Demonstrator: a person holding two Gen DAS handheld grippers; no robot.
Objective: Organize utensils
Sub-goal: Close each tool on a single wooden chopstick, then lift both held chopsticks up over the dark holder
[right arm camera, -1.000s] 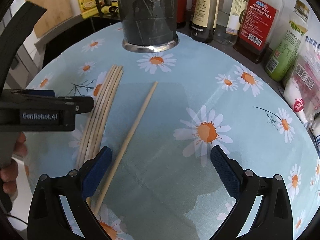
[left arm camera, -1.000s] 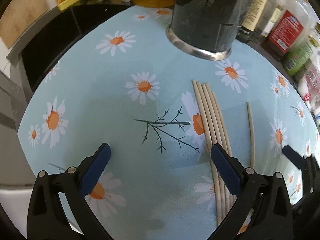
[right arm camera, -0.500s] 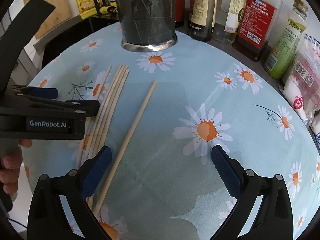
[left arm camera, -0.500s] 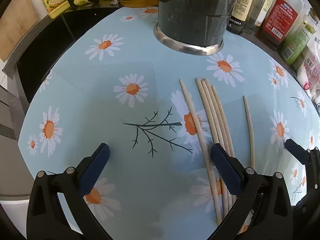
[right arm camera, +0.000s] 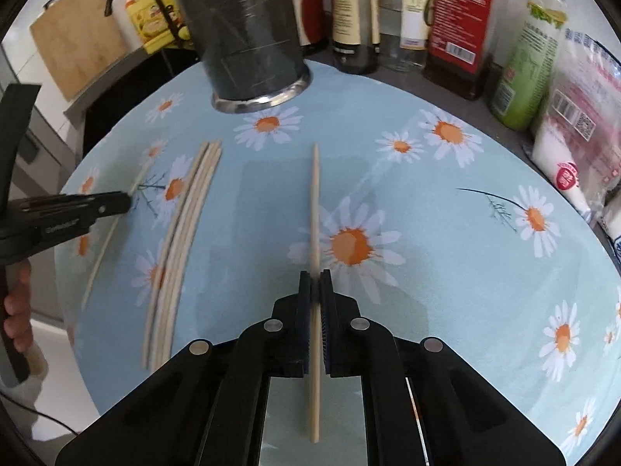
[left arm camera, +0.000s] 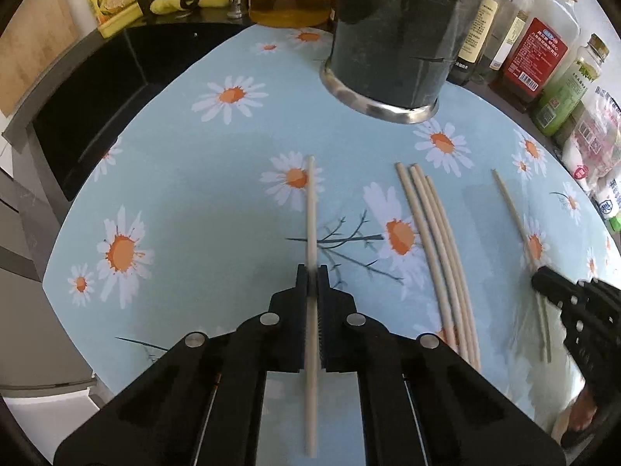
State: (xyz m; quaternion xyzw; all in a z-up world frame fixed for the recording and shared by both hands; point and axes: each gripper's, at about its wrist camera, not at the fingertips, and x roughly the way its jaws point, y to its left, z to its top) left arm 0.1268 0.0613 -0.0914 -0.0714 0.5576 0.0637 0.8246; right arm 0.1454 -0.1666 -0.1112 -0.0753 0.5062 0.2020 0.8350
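Left claw (left arm camera: 312,272) just closed, clamped on one chopstick (left arm camera: 310,209), its tip forward over the daisy cloth (left arm camera: 186,194) on the bench. Right claw (right arm camera: 315,276) likewise just closed, clamped on another chopstick (right arm camera: 315,202). Loose chopsticks (left arm camera: 438,240) lying flat between both claws. Dark utensil holder (left arm camera: 392,31) upright beyond.
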